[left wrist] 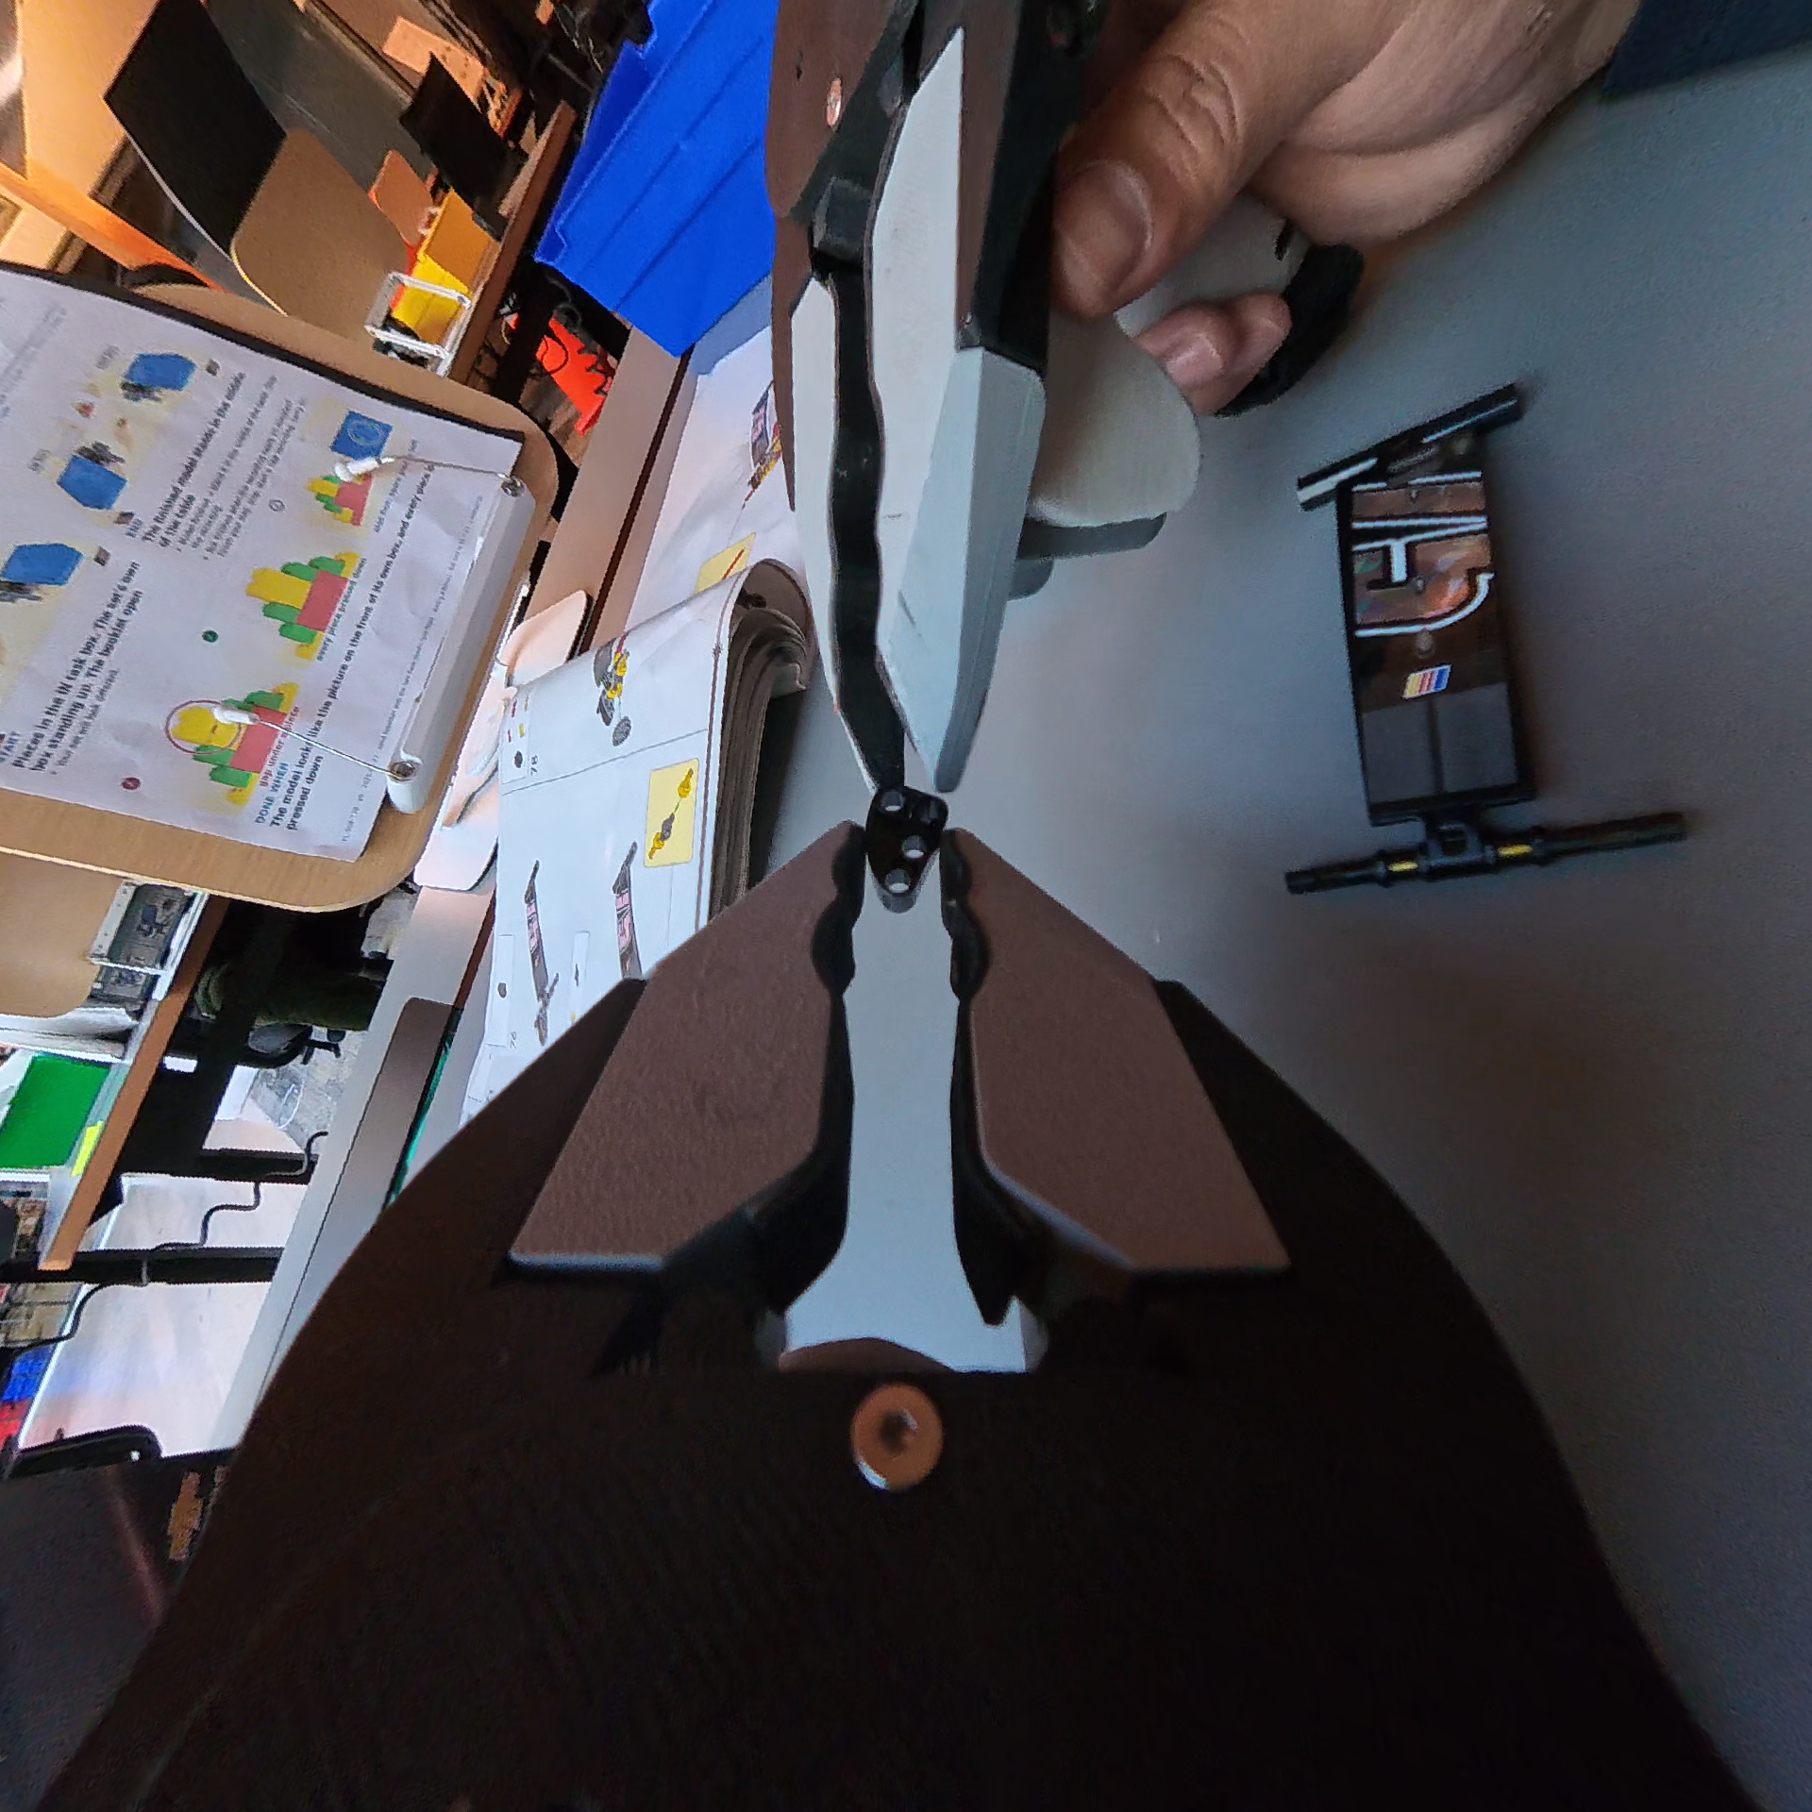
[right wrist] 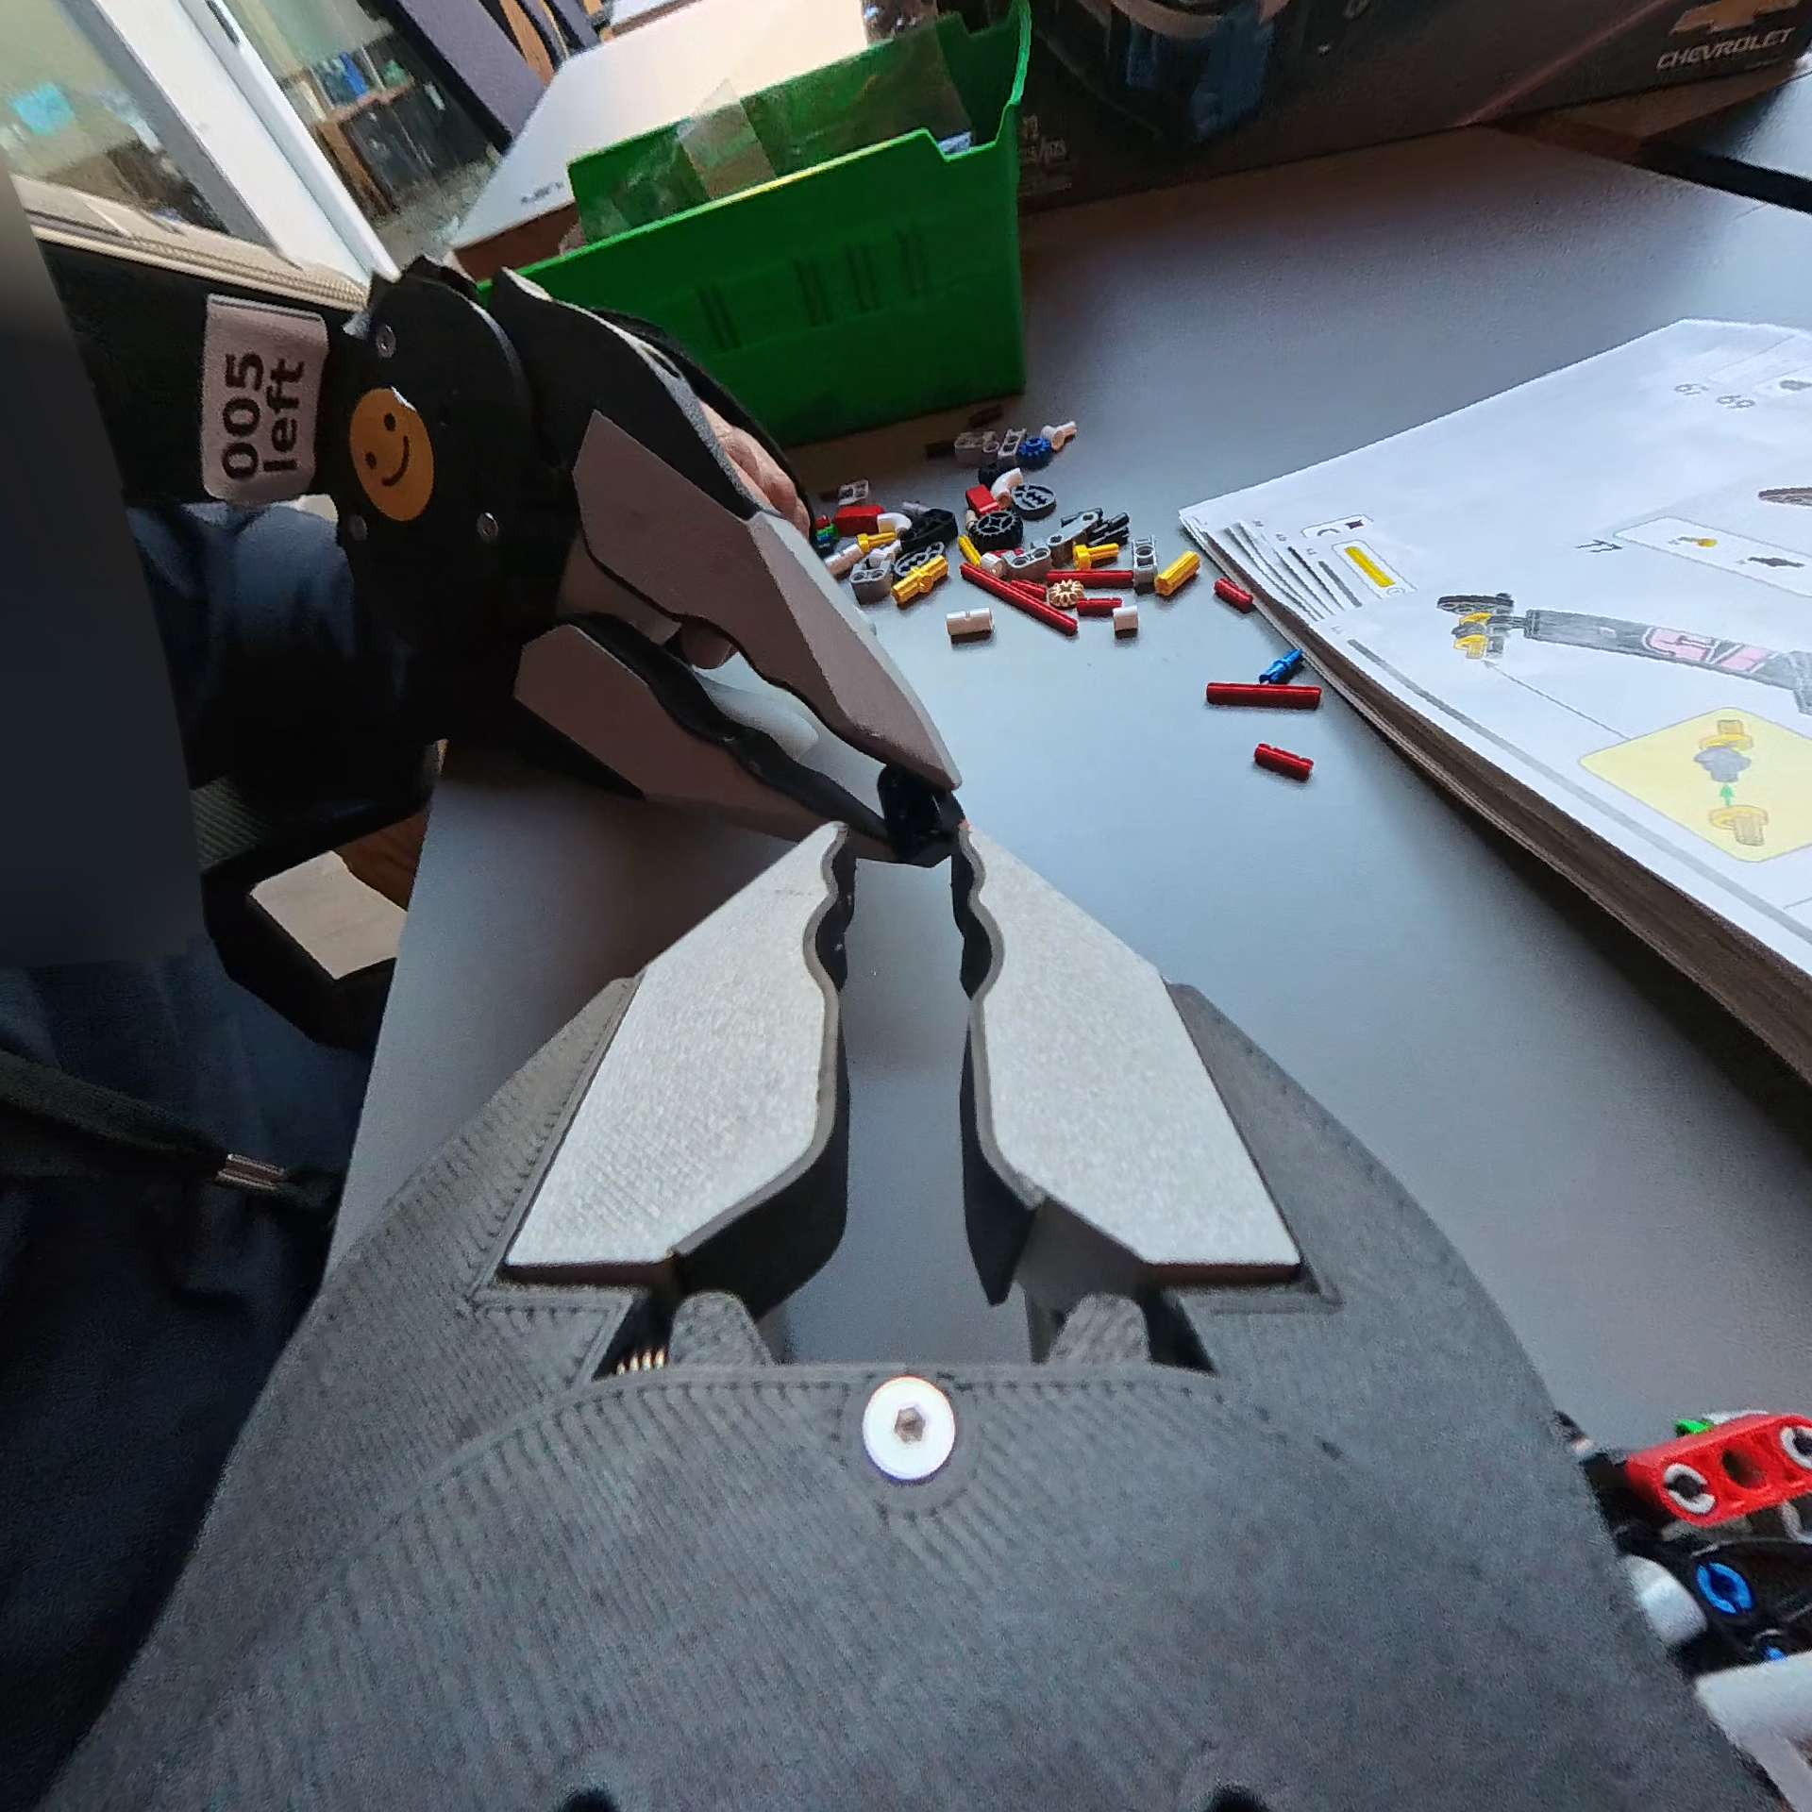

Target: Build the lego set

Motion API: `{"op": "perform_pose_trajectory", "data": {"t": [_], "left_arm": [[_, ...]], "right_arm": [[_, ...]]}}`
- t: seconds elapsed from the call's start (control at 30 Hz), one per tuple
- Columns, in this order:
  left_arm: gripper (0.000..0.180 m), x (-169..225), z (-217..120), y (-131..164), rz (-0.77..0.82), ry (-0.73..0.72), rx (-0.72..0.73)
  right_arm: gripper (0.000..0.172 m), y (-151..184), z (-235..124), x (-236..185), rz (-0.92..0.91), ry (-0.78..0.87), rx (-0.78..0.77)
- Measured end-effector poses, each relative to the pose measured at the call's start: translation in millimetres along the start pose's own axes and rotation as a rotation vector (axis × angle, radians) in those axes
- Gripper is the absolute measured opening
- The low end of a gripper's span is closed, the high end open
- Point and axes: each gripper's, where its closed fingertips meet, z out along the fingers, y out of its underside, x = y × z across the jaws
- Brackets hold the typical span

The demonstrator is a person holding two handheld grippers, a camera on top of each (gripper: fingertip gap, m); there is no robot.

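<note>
My left gripper (left wrist: 902,851) is shut on a small black piece with three holes (left wrist: 907,845), held above the grey table (left wrist: 1226,981). My right gripper (left wrist: 918,781) comes in from above in the left wrist view, held by a hand (left wrist: 1275,147), and its tips close on the top end of the same piece. In the right wrist view my right gripper (right wrist: 907,843) has the black piece (right wrist: 917,816) between its fingertips, and the left gripper (right wrist: 914,802) reaches in from the left, pinching it too.
A black panel assembly with an axle (left wrist: 1436,637) lies on the table. An open instruction booklet (right wrist: 1569,608) lies at the right, loose small pieces (right wrist: 1020,549) and a green bin (right wrist: 833,284) behind. A partly built model (right wrist: 1726,1471) sits at the lower right. A blue bin (left wrist: 677,167) stands farther off. The tips of both grippers are at nearly the same place.
</note>
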Motion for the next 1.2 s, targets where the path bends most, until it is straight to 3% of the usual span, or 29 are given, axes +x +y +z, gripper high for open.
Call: {"op": "perform_pose_trajectory", "data": {"t": [0.17,0.3,0.4,0.77,0.83,0.97,1.03,1.1,1.2], "left_arm": [[0.012,0.4,-1.6,-4.1,0.0,0.0,0.019],[0.012,-0.9,-4.4,-9.9,0.015,-0.016,0.047],[0.012,-2.8,-6.2,-12.2,0.011,-0.023,0.062],[0.012,-7.0,-3.1,-1.2,0.009,-0.041,0.01],[0.0,-8.7,-2.7,2.5,0.031,-0.058,-0.01],[0.0,2.5,-4.0,-11.4,0.029,-0.002,0.07],[0.0,5.8,3.9,3.4,0.014,0.024,-0.006],[0.0,3.0,12.2,36.0,0.011,0.019,-0.169],[0.0,4.2,15.4,50.8,-0.069,0.053,-0.223]], "right_arm": [[0.002,-4.9,-5.6,0.2,0.028,-0.015,0.044],[0.019,0.5,-2.2,4.1,0.083,-0.022,0.023],[0.011,0.1,0.0,-5.6,0.086,-0.081,0.021],[0.002,-4.1,0.6,-6.2,-0.01,0.011,0.029],[0.0,-5.9,1.9,-15.3,-0.009,-0.045,0.04],[0.0,15.3,15.4,-1.6,0.029,0.025,-0.081],[0.0,27.5,20.6,2.3,0.046,0.04,-0.156],[0.0,30.7,19.0,9.6,-0.002,0.104,-0.183],[0.0,26.5,14.8,11.1,-0.053,0.139,-0.162]]}}
